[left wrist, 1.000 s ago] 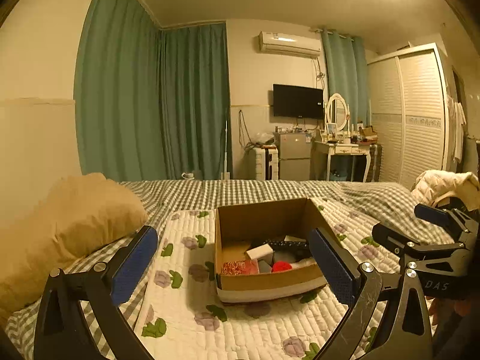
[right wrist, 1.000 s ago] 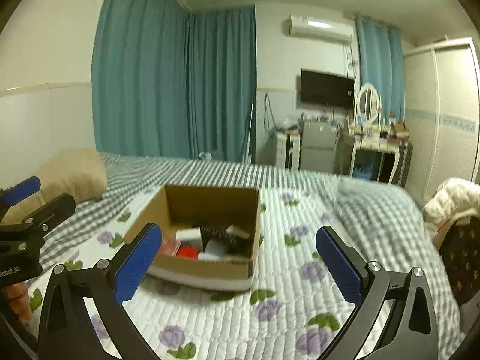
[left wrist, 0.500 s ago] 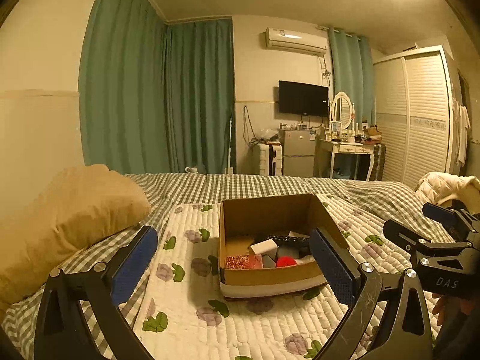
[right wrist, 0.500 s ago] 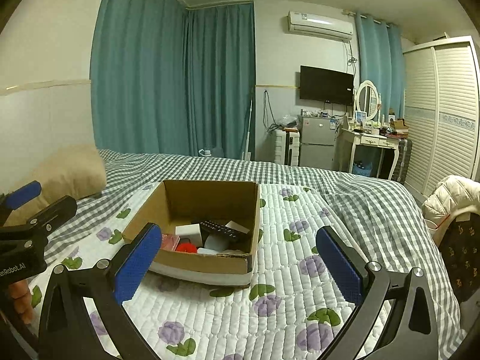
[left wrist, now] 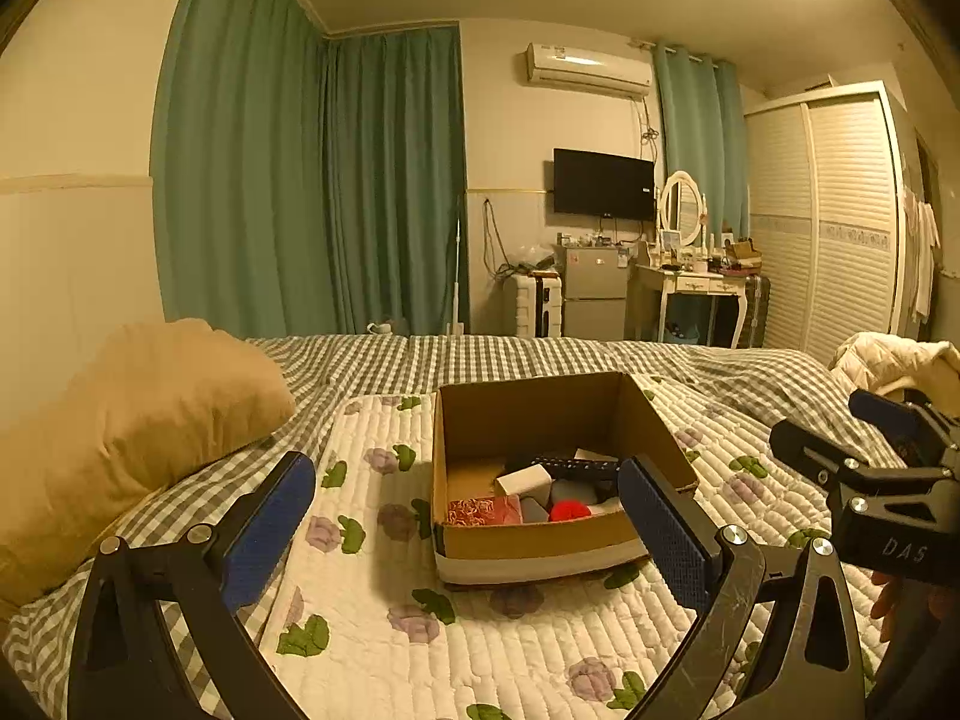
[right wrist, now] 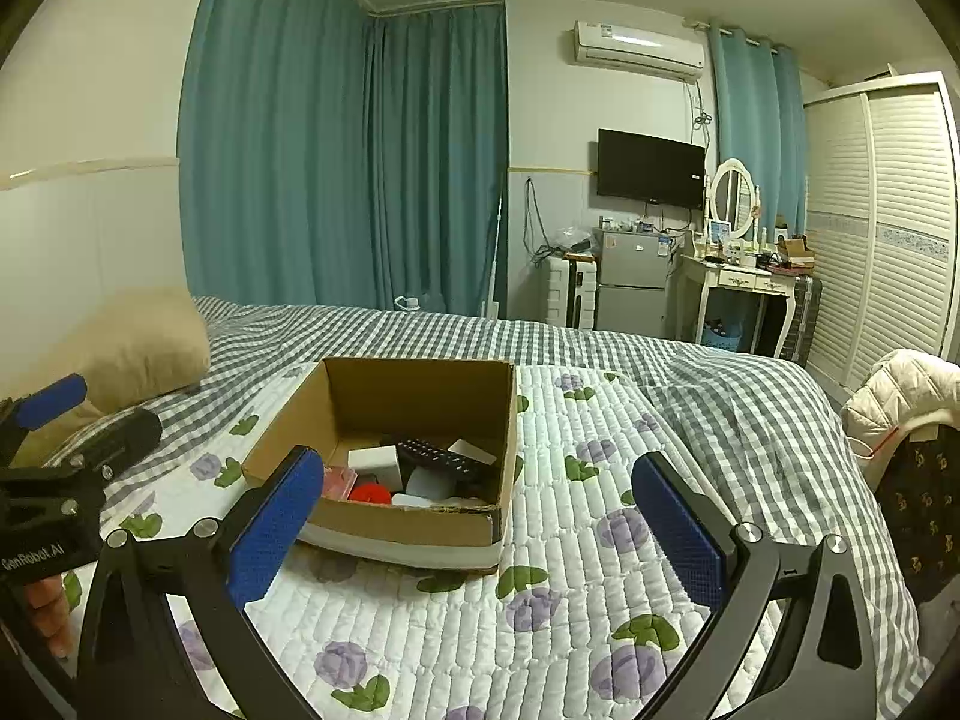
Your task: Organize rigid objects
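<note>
An open cardboard box [left wrist: 528, 540] sits on a floral quilted mat on the bed; it also shows in the right wrist view [right wrist: 414, 525]. Inside lie a black remote [left wrist: 579, 468], a white box [left wrist: 523, 480], a red round object [left wrist: 570, 511], a red patterned packet [left wrist: 480, 510] and other small items. My left gripper [left wrist: 468, 516] is open and empty, held in front of the box. My right gripper [right wrist: 480, 522] is open and empty, just right of the box's near corner. Each gripper shows in the other's view, at the frame edge.
A tan pillow [left wrist: 132, 420] lies left of the mat. A white jacket [right wrist: 906, 390] hangs over a chair at the bed's right edge. Curtains, a fridge [right wrist: 630, 282] and a dressing table [right wrist: 744, 282] stand beyond the bed's far end.
Both cameras have tilted and drawn back slightly, so the box sits lower and a little farther in view. Both grippers stay open and empty.
</note>
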`<action>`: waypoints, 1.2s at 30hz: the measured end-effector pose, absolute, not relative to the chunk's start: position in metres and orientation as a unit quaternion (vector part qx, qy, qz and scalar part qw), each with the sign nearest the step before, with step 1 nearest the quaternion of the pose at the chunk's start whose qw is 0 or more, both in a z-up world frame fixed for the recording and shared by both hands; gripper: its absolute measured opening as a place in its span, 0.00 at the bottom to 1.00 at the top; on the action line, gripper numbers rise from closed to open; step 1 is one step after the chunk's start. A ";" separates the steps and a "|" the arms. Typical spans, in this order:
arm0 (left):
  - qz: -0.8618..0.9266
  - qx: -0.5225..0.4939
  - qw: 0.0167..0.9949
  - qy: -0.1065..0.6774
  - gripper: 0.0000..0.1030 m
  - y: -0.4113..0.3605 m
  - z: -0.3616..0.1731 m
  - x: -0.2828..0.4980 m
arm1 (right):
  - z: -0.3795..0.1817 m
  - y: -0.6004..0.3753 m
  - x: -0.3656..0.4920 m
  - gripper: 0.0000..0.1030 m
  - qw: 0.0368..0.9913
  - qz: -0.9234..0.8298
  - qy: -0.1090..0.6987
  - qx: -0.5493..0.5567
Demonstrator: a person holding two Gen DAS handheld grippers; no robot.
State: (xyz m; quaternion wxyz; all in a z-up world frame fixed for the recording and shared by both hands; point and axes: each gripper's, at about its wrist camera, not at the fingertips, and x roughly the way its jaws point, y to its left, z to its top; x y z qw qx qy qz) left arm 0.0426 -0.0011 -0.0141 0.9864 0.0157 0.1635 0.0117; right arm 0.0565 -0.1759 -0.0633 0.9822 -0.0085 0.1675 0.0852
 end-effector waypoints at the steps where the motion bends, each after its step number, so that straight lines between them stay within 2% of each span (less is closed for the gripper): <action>1: 0.011 0.016 0.986 0.163 1.00 -0.002 -0.014 0.042 | -0.063 -0.176 0.056 1.00 0.982 0.084 0.167 -0.008; 36: 0.015 -0.005 0.985 0.171 1.00 -0.001 -0.013 0.045 | -0.071 -0.178 0.064 1.00 0.979 0.083 0.184 -0.003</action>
